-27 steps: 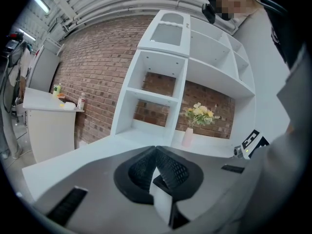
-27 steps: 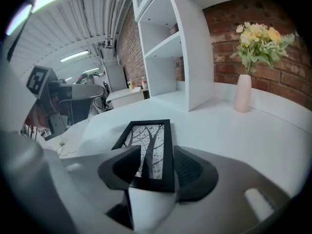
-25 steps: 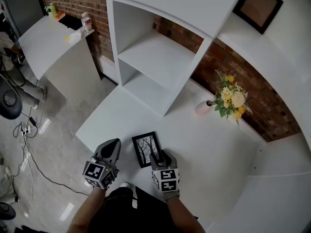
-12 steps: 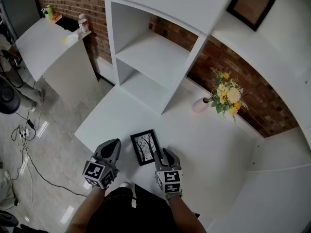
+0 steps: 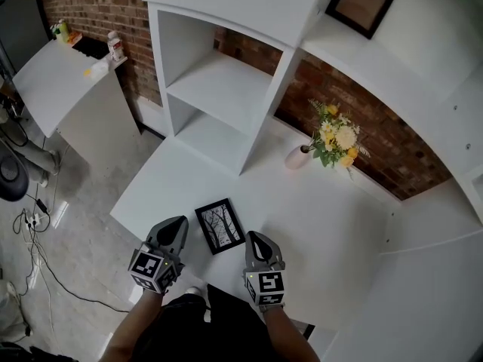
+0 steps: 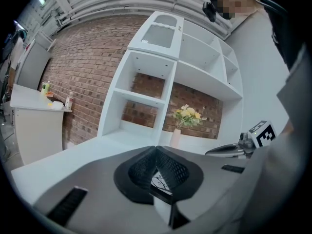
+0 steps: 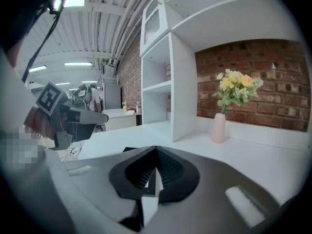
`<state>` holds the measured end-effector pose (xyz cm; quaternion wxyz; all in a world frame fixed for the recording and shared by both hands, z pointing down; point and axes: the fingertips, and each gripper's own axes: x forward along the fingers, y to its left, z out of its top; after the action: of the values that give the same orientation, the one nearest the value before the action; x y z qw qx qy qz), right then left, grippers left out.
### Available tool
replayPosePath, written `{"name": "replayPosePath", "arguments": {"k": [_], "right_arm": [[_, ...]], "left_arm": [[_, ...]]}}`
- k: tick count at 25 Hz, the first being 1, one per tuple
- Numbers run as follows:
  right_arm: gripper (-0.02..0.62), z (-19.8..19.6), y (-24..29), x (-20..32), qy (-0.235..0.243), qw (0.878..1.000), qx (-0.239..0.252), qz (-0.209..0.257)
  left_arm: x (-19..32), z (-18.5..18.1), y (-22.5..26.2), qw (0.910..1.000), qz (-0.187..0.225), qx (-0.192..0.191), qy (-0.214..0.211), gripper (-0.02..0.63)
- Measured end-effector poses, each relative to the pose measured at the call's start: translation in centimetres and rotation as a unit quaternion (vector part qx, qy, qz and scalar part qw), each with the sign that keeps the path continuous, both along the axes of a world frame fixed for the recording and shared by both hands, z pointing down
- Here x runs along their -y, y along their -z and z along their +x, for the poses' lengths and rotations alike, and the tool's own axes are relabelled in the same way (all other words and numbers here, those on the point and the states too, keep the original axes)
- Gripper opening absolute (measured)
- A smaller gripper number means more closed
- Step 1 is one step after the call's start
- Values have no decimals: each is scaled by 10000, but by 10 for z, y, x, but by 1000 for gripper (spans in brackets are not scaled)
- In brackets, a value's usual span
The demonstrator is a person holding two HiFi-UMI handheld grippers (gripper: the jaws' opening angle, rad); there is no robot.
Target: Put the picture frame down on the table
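The frame [image 5: 219, 225] is lying flat, picture up, on the bench [image 5: 324, 217], near the front edge, so it's already down. You're holding the left hand-held gripper [image 5: 179, 223] just off the frame's 8 o'clock corner. Its jaws are sitting together with nothing gripped; the frame is only peeking through the gap behind the tips in the left gripper view. The right hand-held gripper [image 5: 254, 238] is hanging just beside the frame at about 4 o'clock. Its jaws have just been closing and are now meeting tip to tip, with nothing between them. Neither one is touching the frame. Further back, at roughly 1 o'clock from the frame, a pink vase [image 5: 295, 157] of yellow and white flowers [image 5: 333, 138] is standing by the brick wall. The white shelf unit [image 5: 226, 89] is sitting at 12 o'clock.
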<state>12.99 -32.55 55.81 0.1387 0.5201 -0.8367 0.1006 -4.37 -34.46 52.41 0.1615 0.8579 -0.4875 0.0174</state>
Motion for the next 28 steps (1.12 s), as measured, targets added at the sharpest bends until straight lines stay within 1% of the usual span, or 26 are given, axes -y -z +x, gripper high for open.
{"name": "replayPosePath", "arguments": {"k": [5,12,23,28], "right_arm": [[3,11,30,-1,-187,9988,199,400],[3,18,52,-3,-248,9968,313,689],[3,22,67,-11,-360,9948,354,880],[3,21,71,-14,-411,9941,364,933]], "left_arm": [[0,2,7,9999,104,-10,-90,-6],[-1,2,21,9995,305,-35,-125,-6],[-1,-20,35,9987,488,-73,85,-6],[-2,-25,38,9985,530,-98,92,-6]]}}
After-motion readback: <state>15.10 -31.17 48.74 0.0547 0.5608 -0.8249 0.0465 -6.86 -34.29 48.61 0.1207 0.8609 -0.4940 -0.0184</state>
